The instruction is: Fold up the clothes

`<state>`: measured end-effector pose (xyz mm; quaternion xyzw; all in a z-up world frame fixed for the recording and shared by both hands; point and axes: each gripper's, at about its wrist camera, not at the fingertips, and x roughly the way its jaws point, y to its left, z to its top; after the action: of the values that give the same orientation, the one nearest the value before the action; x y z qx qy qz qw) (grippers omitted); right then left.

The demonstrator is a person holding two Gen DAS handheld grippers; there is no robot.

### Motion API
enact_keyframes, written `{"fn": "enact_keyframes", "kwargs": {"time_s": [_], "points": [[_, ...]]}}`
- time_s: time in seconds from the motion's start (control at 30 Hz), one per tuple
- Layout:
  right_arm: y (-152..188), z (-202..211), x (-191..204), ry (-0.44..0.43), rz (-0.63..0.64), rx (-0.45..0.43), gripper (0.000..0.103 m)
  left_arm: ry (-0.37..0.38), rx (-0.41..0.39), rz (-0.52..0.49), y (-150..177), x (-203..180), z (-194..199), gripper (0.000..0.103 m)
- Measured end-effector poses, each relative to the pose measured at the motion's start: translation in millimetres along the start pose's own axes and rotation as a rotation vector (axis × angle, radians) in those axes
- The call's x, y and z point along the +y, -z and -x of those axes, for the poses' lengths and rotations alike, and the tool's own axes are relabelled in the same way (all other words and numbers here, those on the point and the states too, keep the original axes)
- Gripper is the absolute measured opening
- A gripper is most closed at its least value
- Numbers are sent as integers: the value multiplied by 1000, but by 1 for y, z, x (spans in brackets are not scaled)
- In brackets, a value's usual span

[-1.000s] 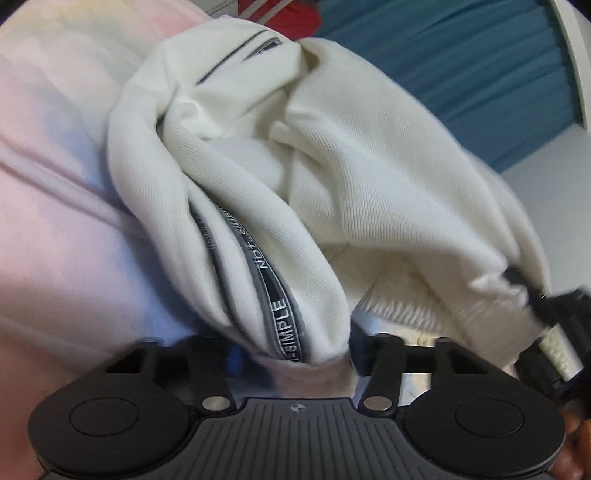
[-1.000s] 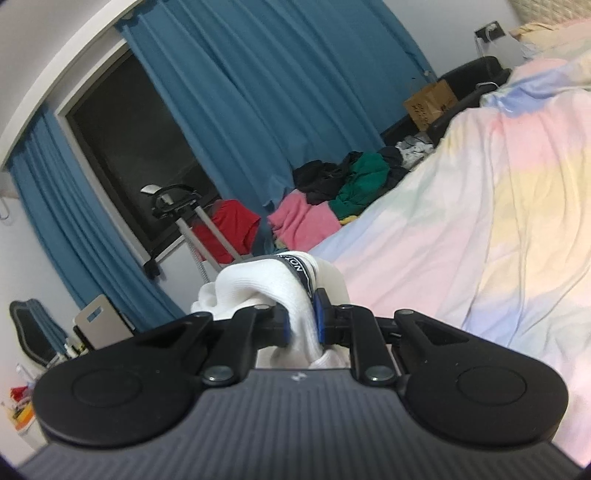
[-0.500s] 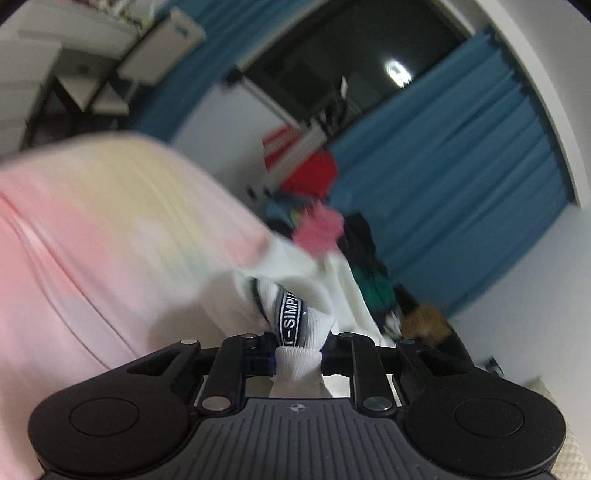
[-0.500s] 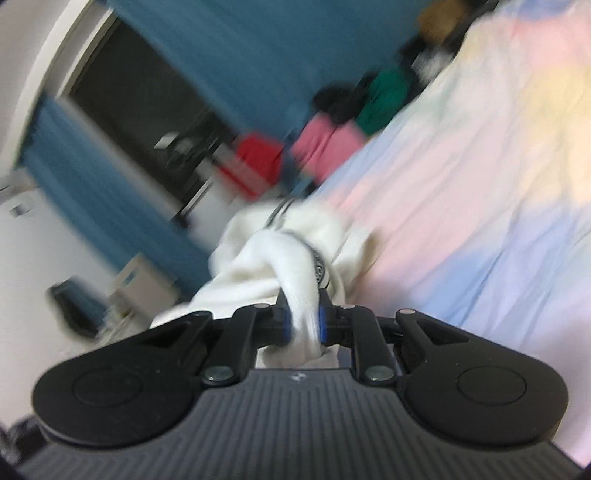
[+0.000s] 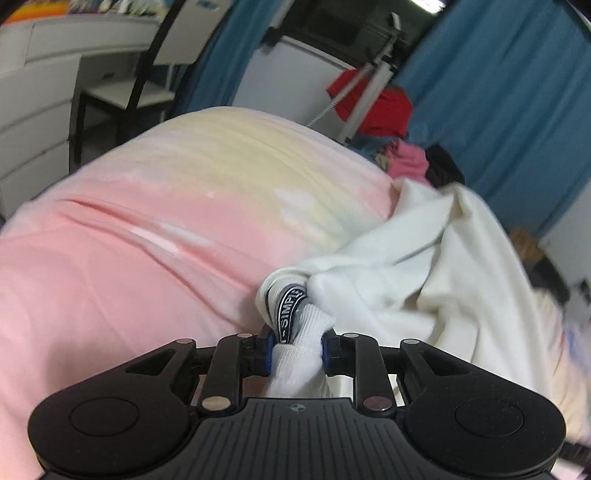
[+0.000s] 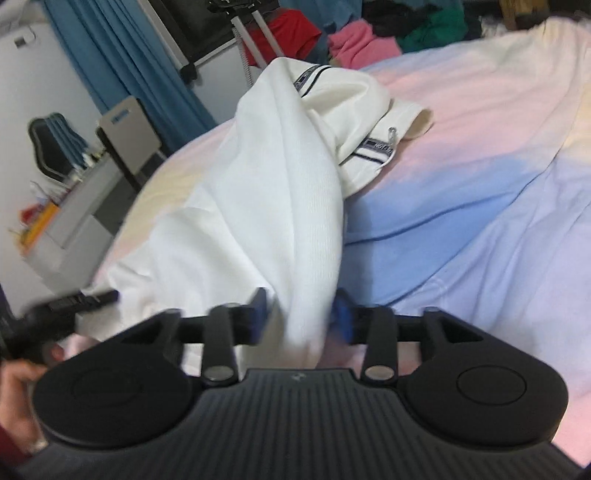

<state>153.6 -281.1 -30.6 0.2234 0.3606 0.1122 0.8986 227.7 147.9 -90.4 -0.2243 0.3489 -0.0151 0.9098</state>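
A white garment (image 5: 436,266) with a black lettered stripe lies bunched on the pastel bed sheet (image 5: 147,229). My left gripper (image 5: 297,350) is shut on a twisted end of it beside the stripe. In the right wrist view the same white garment (image 6: 266,192) stretches from the bed to my right gripper (image 6: 301,314), whose blurred blue pads (image 6: 341,314) stand apart with cloth between them; the jaws look partly spread. The left gripper shows at the left edge (image 6: 62,306).
The bed sheet (image 6: 461,184) fills most of both views. Beyond it are blue curtains (image 5: 498,92), a pile of red, pink and green clothes (image 6: 354,33), a clothes rack (image 6: 251,40) and white drawers with a desk (image 5: 37,110).
Both grippers swung down toward the bed and the garment now drapes across the sheet. The right gripper's jaws have spread wider around the cloth. The left stays clamped.
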Motion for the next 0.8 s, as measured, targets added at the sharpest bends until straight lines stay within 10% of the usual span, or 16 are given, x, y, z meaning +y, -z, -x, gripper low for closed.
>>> {"fn": "enact_keyframes", "kwargs": {"time_s": [0.37, 0.57, 0.8], "points": [[2, 1, 20, 172, 156, -130, 67, -86, 2, -382, 28, -19, 44, 77], [-3, 27, 34, 143, 200, -237, 67, -35, -29, -695, 62, -30, 76, 86], [3, 19, 49, 99, 258, -213, 67, -185, 50, -810, 81, -43, 30, 87]]}}
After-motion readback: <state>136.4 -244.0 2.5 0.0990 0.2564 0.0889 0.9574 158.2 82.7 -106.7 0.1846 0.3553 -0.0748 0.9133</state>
